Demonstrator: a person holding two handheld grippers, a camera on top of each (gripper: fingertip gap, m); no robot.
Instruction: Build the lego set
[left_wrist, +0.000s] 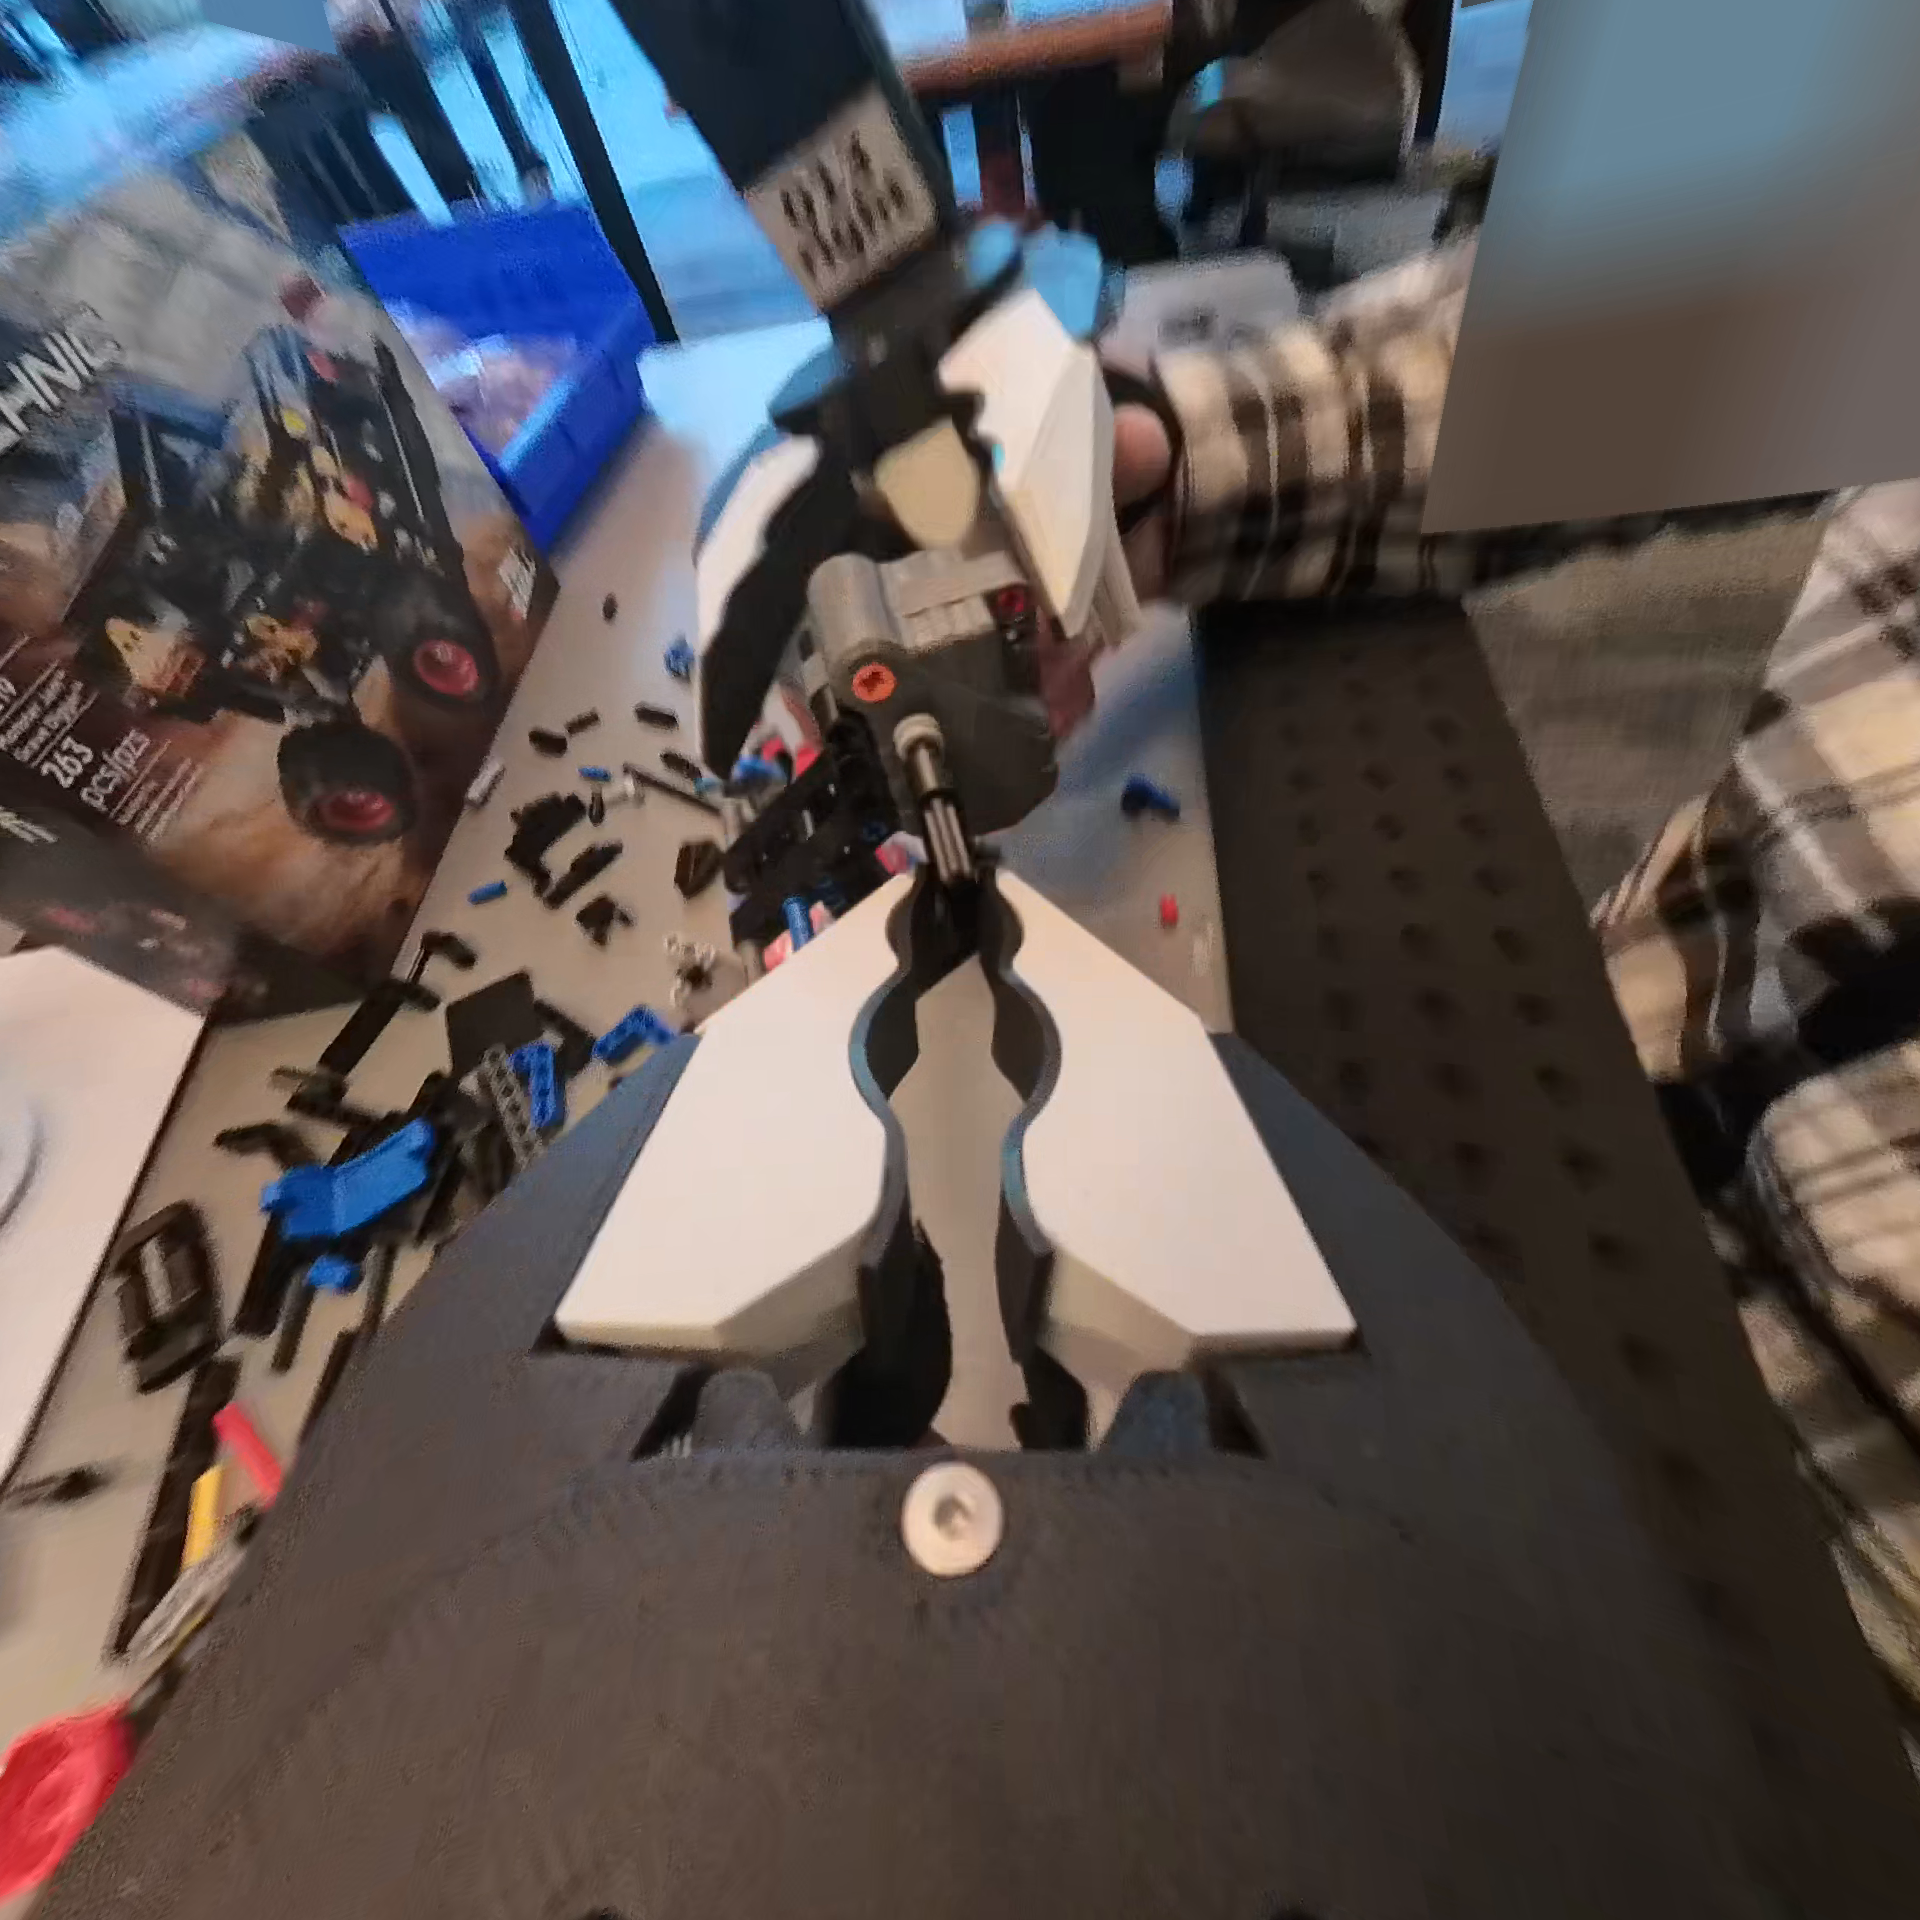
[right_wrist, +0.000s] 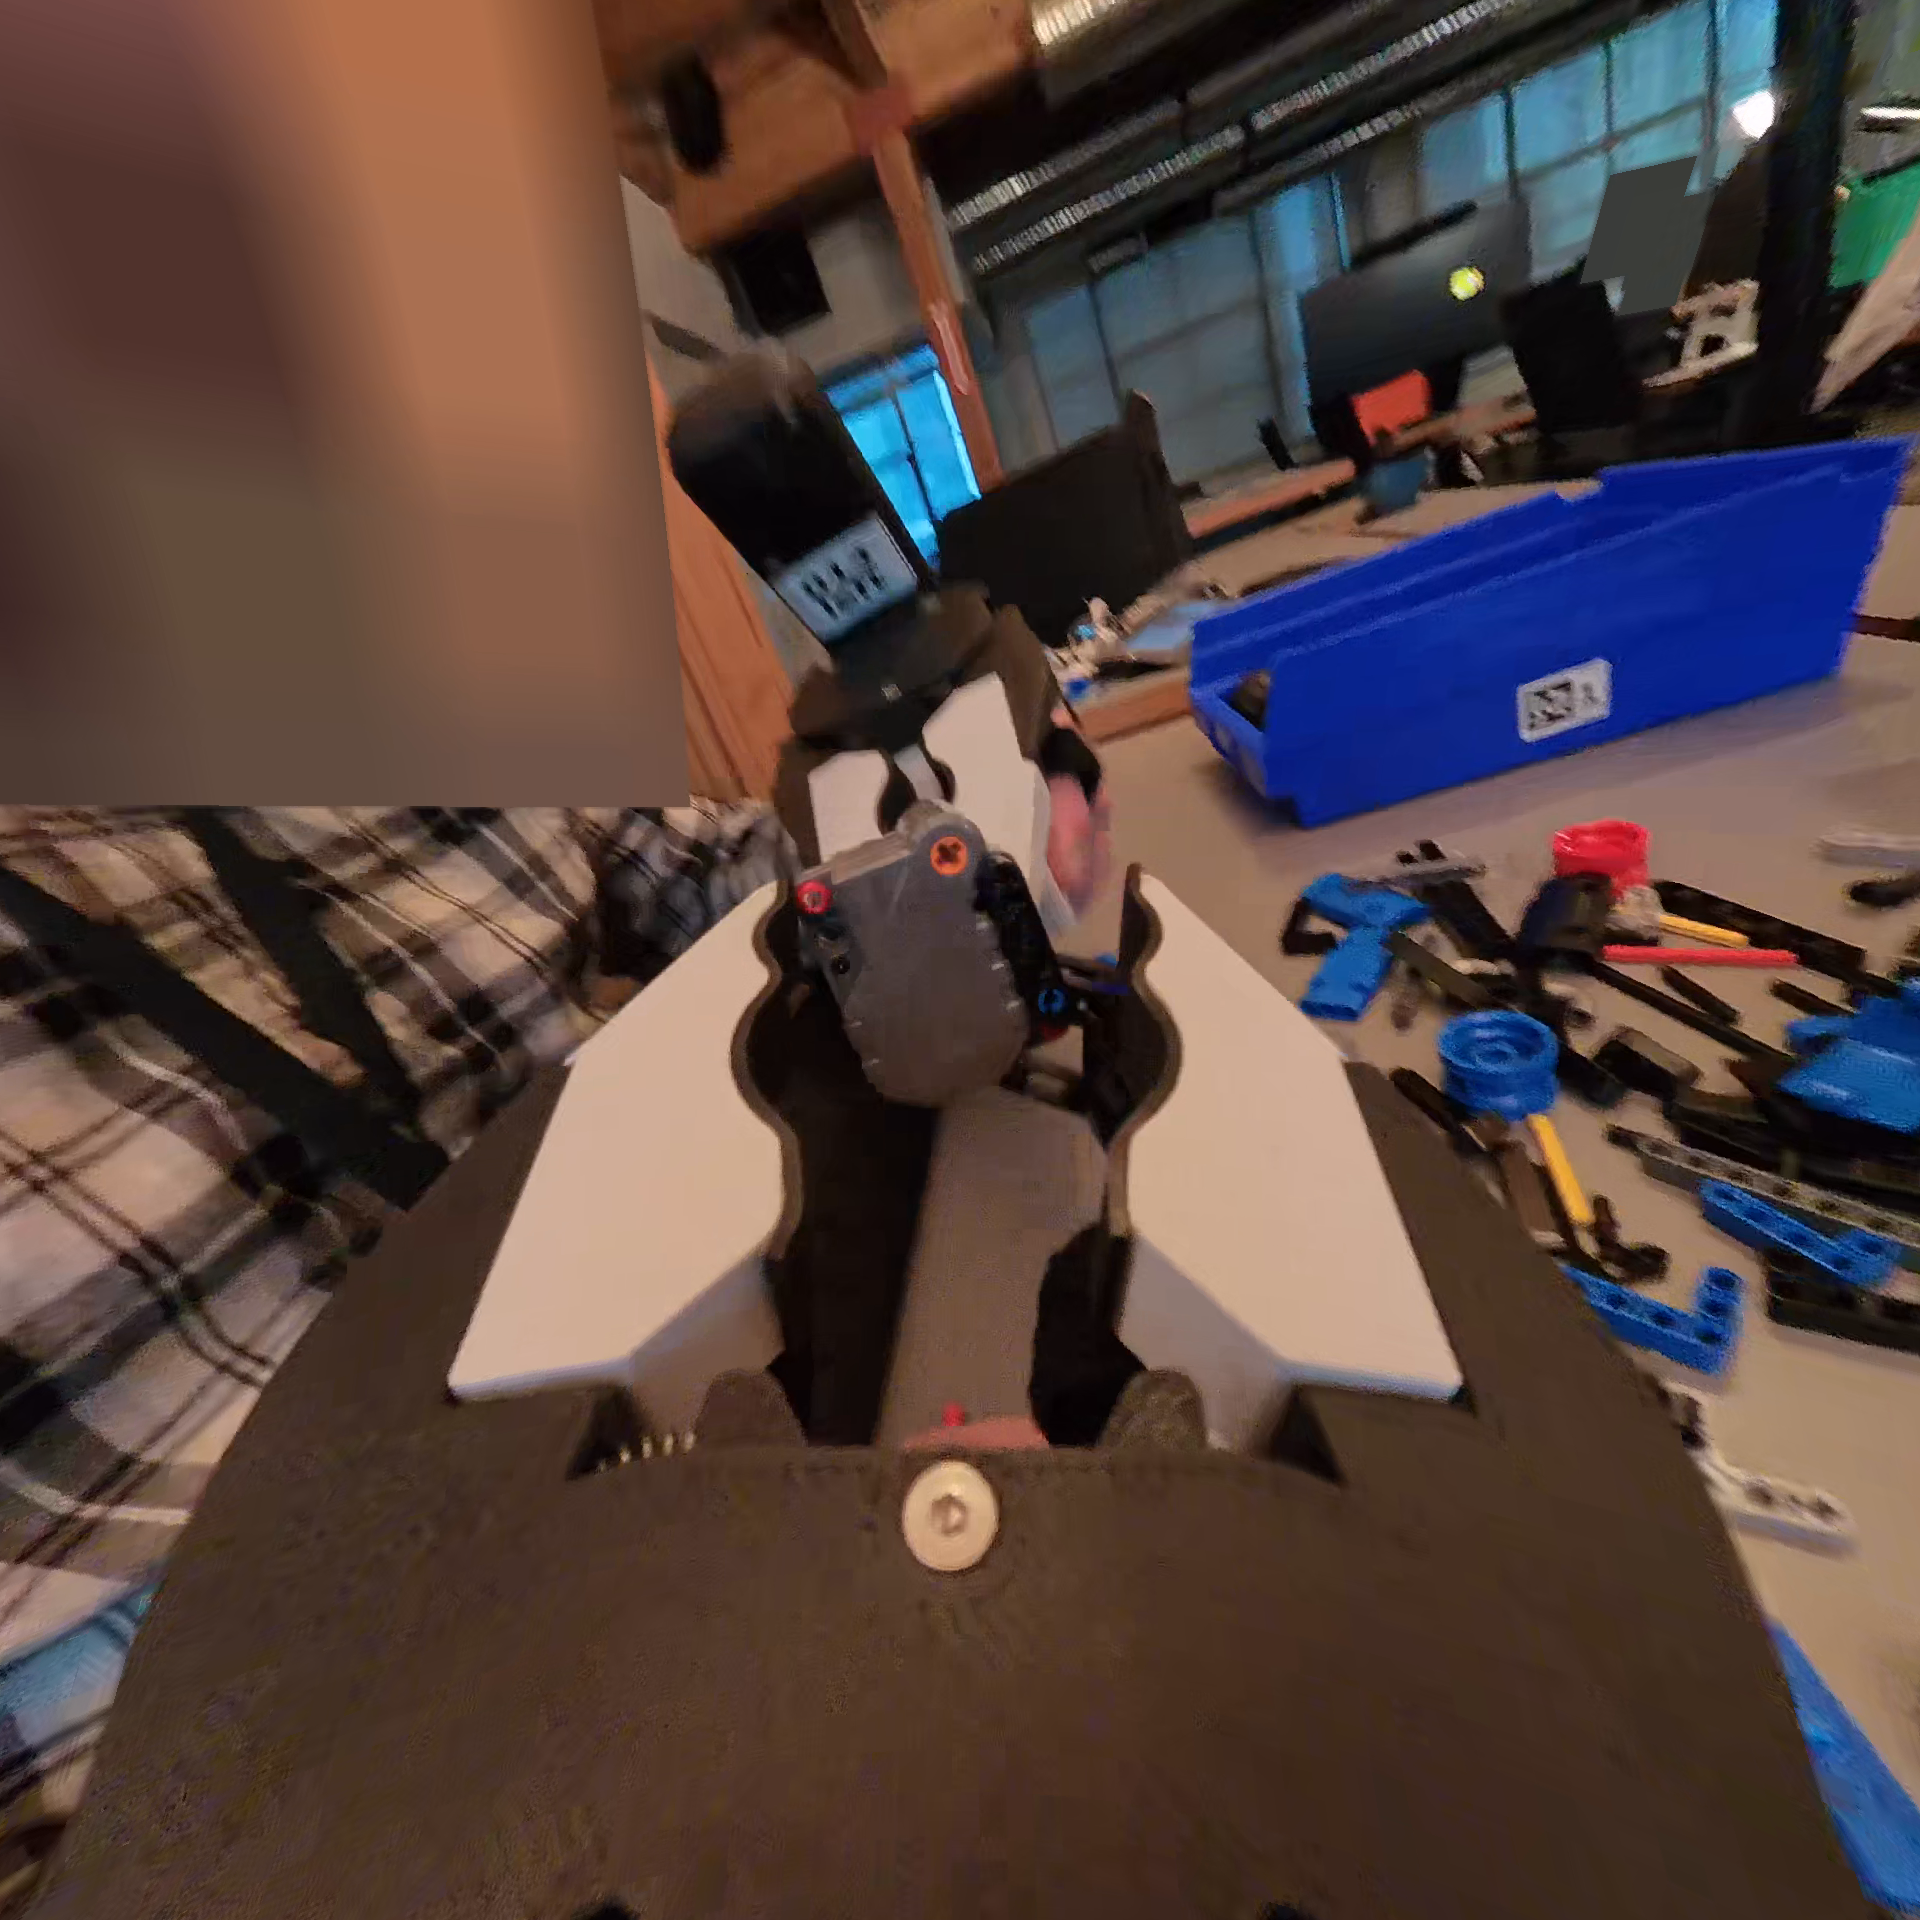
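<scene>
A grey Lego motor block (left_wrist: 935, 644) with black beams attached is held in the air between both grippers. My right gripper (right_wrist: 956, 904) is shut on this block (right_wrist: 920, 987), its white fingers on either side. In the left wrist view the right gripper (left_wrist: 914, 675) comes in from above. My left gripper (left_wrist: 951, 899) is shut on a black axle (left_wrist: 940, 821) that sticks out of the block's underside. In the right wrist view the left gripper (right_wrist: 904, 800) shows behind the block; the axle is hidden there.
Loose black, blue and red Lego pieces (left_wrist: 540, 862) (right_wrist: 1558, 987) lie on the grey table. The set's box (left_wrist: 239, 623) stands at left, and a blue bin (right_wrist: 1538, 623) stands behind. A black perforated board (left_wrist: 1382, 935) lies at right. A person's plaid sleeve (left_wrist: 1299, 436) is close. My left and right fingertips are right by each other.
</scene>
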